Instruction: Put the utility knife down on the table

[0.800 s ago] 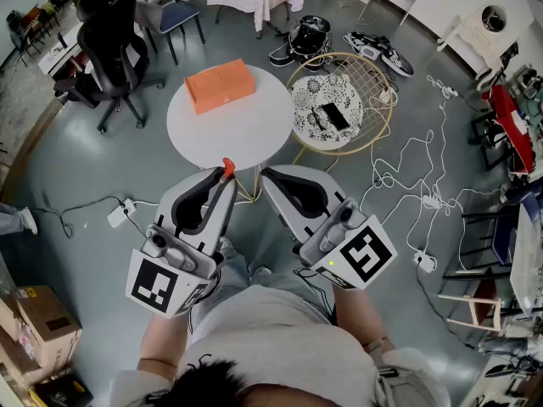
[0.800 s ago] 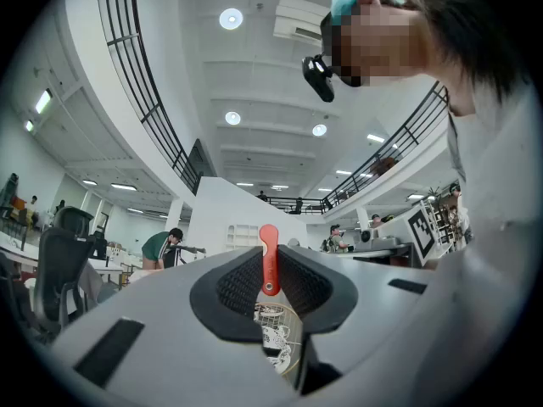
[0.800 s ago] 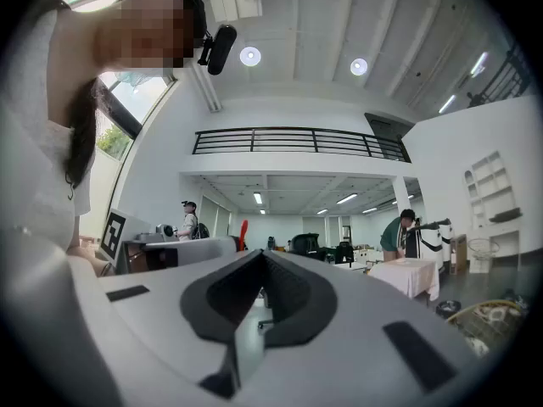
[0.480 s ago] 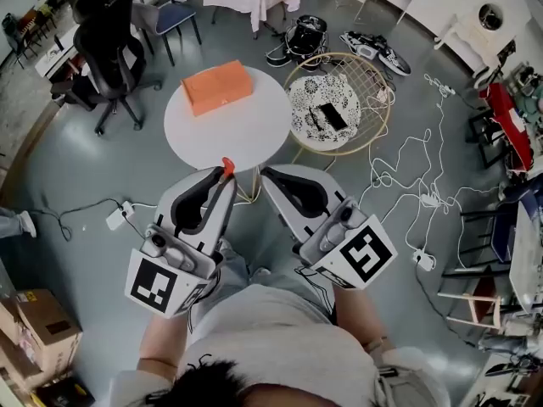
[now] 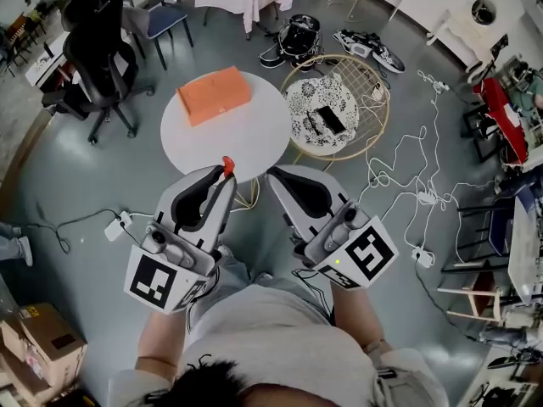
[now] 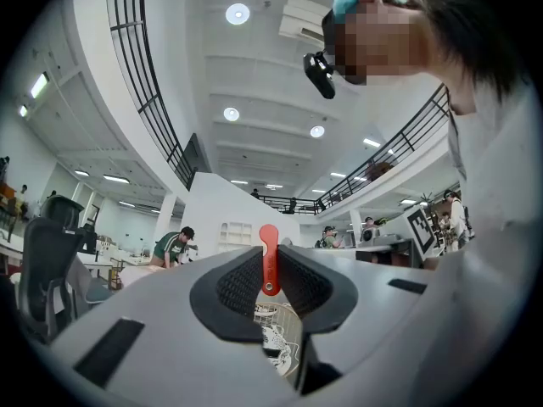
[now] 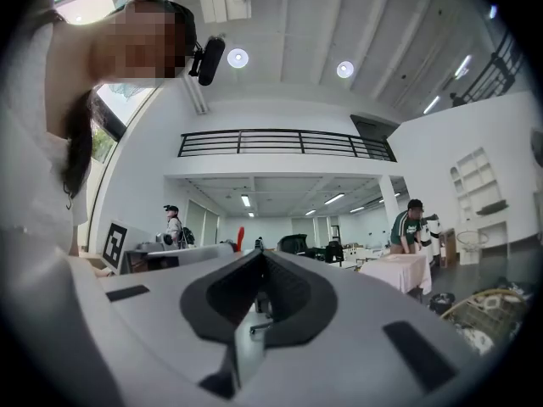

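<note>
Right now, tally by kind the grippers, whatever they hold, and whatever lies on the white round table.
Grippers: 2 (left gripper, right gripper)
Utility knife: 1, in the left jaws
Orange box: 1, on the white round table
Total: 4

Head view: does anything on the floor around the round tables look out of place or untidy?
Yes. Loose white cables sprawl in loops across the floor right of the wire-rimmed table, a trip hazard. What look like shoes and a black bag lie dumped beyond it.
</note>
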{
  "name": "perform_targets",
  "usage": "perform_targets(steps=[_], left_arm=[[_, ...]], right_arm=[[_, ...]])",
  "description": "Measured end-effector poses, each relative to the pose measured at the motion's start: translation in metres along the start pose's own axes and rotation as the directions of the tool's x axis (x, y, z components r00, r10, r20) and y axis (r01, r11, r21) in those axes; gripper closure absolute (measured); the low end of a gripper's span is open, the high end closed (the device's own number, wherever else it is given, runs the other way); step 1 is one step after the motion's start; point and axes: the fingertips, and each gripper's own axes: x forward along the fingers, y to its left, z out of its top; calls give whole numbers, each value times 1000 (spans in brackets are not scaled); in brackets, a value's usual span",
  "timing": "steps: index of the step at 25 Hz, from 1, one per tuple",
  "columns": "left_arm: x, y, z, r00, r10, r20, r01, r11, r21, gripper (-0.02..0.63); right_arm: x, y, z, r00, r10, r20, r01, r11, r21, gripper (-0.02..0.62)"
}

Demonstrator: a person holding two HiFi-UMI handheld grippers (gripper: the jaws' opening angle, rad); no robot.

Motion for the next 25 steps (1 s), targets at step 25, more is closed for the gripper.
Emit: perform_targets(steps=[25], left_arm=[[64, 110, -39, 982, -189, -21, 187, 979, -76, 549]], right_arm=[[96, -73, -22, 983, -179, -37, 176, 982, -66, 586]])
